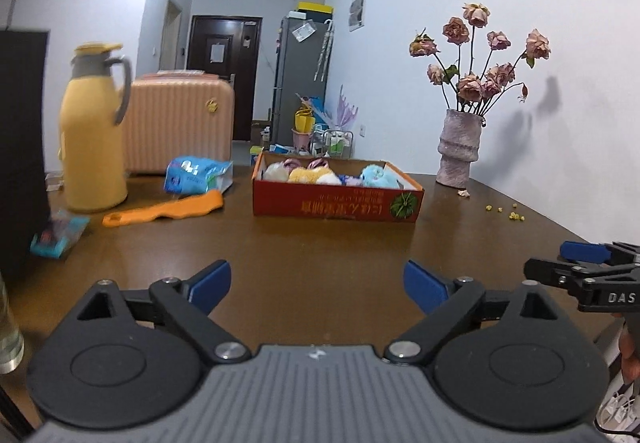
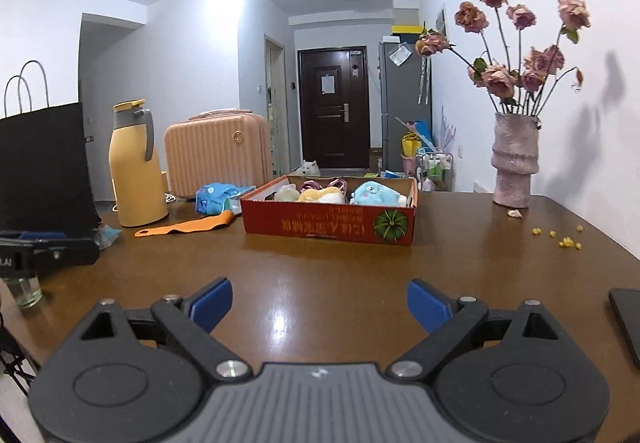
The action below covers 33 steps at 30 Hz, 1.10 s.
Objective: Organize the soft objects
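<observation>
A shallow red cardboard box (image 1: 336,205) (image 2: 328,225) sits on the brown table (image 1: 320,247) (image 2: 328,267), well ahead of both grippers. Inside lie several plush toys: a blue one (image 1: 378,177) (image 2: 374,193), a yellow-and-white one (image 1: 314,175) (image 2: 322,196) and a pale one (image 1: 276,172) (image 2: 287,192). My left gripper (image 1: 317,283) is open over bare tabletop, nothing between its blue pads. My right gripper (image 2: 320,303) is open too and empty. It also shows at the right edge of the left wrist view, and the left gripper at the left edge of the right wrist view.
Left of the box lie an orange comb-like tool (image 1: 164,210) (image 2: 186,226), a blue packet (image 1: 196,173) (image 2: 216,197), a yellow jug (image 1: 94,127) (image 2: 136,163) and a black bag (image 2: 44,167). A vase of dried roses (image 1: 458,147) (image 2: 514,159) stands right, a dark flat device (image 2: 628,319) near right.
</observation>
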Tool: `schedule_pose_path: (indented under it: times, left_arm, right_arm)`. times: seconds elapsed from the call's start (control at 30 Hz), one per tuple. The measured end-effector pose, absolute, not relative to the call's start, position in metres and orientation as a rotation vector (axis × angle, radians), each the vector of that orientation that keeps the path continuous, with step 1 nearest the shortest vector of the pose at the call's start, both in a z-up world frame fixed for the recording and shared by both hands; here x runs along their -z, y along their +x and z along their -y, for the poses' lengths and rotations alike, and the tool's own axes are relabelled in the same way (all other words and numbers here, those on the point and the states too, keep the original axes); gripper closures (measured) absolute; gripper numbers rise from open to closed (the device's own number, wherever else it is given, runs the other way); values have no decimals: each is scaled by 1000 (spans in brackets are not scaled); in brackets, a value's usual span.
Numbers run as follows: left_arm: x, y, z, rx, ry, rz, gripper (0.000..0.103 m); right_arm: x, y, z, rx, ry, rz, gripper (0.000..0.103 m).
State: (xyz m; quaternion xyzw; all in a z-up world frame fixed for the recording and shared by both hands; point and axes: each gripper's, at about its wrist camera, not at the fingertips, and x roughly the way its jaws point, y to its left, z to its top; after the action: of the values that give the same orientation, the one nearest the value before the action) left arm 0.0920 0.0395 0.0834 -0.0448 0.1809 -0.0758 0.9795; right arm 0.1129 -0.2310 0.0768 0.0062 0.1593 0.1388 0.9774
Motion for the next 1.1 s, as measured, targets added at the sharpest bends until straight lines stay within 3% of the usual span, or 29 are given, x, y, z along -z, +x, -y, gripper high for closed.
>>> schedule_pose_path:
  times: [0.1, 0.5, 1.1]
  left_arm:
    - [-67, 77, -44, 126, -75, -346, 5]
    - [-31, 43, -57, 75, -80, -394, 3]
    - [-35, 37, -56, 89, -95, -375, 1]
  right_arm:
    - [-64, 85, 228, -246, -6, -305, 0]
    - [-19, 37, 201, -228, 6, -313, 0]
    - [-18, 31, 194, -216, -13, -289, 0]
